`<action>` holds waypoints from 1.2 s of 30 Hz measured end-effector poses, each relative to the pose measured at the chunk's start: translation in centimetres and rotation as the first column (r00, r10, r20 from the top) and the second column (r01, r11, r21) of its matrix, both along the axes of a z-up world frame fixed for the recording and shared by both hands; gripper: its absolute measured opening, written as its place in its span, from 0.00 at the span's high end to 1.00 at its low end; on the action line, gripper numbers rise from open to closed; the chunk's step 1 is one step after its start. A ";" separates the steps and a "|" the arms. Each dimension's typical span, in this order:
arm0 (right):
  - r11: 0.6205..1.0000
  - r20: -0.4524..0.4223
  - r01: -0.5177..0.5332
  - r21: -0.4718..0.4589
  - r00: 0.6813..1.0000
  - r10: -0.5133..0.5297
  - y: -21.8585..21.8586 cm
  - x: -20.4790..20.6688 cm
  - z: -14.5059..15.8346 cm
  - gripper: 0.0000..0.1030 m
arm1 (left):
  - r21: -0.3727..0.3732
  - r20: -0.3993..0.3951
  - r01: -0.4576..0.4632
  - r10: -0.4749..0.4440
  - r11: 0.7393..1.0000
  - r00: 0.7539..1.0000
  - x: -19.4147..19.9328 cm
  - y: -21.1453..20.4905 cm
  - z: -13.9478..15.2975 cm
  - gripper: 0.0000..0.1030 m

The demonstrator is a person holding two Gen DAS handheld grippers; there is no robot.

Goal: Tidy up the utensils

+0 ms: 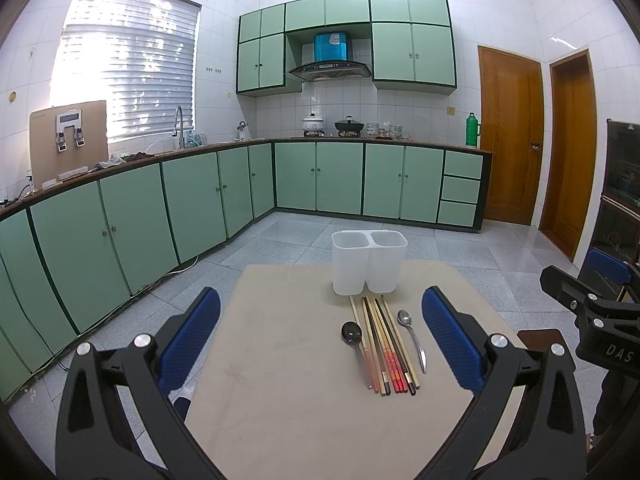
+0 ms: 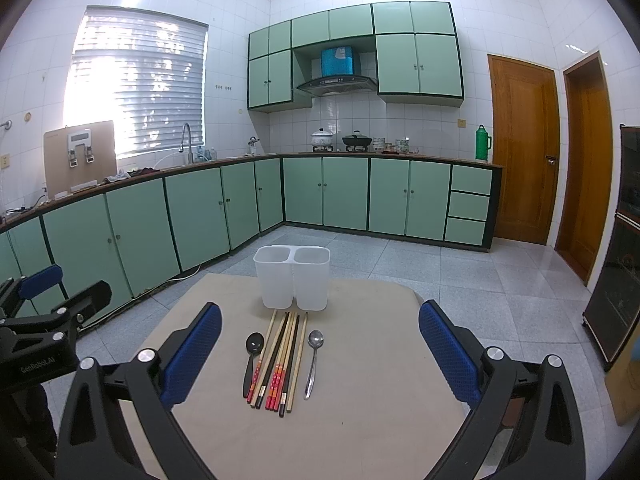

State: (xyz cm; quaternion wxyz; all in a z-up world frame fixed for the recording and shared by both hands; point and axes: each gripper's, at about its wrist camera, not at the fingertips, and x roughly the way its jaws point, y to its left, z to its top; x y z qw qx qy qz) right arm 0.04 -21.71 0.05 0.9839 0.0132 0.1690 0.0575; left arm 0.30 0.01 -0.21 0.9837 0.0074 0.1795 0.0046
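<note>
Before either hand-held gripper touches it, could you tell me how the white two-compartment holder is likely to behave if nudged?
The white holder looks like thin translucent plastic and both compartments appear empty, so it is probably light and may slide on the table. It stands taller than each cup is wide, so a push near the rim could tip it.

I can read just two markings, both beside the white utensil holder [image 2: 292, 276]: "GenRobot.AI" on the black body of my left gripper [image 2: 38, 364] to its left, and "DAS" on my right gripper [image 1: 616, 350] to its right.
</note>
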 end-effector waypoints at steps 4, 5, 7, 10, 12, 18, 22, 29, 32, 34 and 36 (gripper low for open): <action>1.000 0.000 0.000 -0.001 1.000 0.000 -0.3 0.2 -0.2 0.06 | 0.000 0.000 0.001 -0.001 1.000 1.000 0.0 -0.1 0.0 0.05; 1.000 -0.001 0.000 -0.001 1.000 0.000 -0.3 0.2 -0.2 0.06 | 0.000 0.001 0.001 -0.001 1.000 1.000 -0.1 -0.1 0.0 0.05; 1.000 0.000 0.000 0.001 1.000 0.000 -0.3 0.2 -0.2 0.06 | 0.001 0.001 0.001 -0.001 1.000 1.000 0.0 -0.1 0.0 0.05; 1.000 0.000 0.000 0.000 1.000 0.000 -0.2 0.1 -0.1 0.06 | -0.001 0.002 0.000 0.000 1.000 1.000 0.0 -0.1 0.0 0.05; 1.000 0.000 0.000 0.000 1.000 0.000 -0.2 0.1 -0.1 0.06 | 0.000 0.002 0.000 0.000 1.000 1.000 0.0 -0.1 0.1 0.05; 1.000 0.000 0.001 0.000 1.000 -0.001 -0.2 0.1 -0.1 0.06 | 0.000 0.003 -0.001 0.001 1.000 1.000 -0.1 -0.1 0.2 0.05; 1.000 0.000 0.000 -0.001 1.000 0.000 -0.2 0.2 -0.2 0.06 | 0.000 0.003 -0.002 0.002 1.000 1.000 0.0 0.0 0.3 0.05; 1.000 0.000 0.000 0.000 1.000 0.000 -0.3 0.3 -0.1 0.06 | -0.001 0.003 -0.002 0.002 1.000 1.000 0.0 0.2 0.5 0.05; 1.000 0.000 0.000 0.000 1.000 0.000 -0.3 0.3 -0.2 0.06 | 0.000 0.003 -0.002 0.002 1.000 1.000 0.0 0.2 0.5 0.05; 1.000 0.000 0.000 0.000 1.000 0.000 -0.3 0.3 -0.2 0.06 | 0.001 0.003 -0.004 0.004 1.000 1.000 0.0 0.3 0.6 0.05; 1.000 0.000 0.000 -0.001 1.000 0.000 -0.3 0.3 -0.1 0.06 | 0.000 0.003 -0.003 0.003 1.000 1.000 0.0 0.3 0.5 0.05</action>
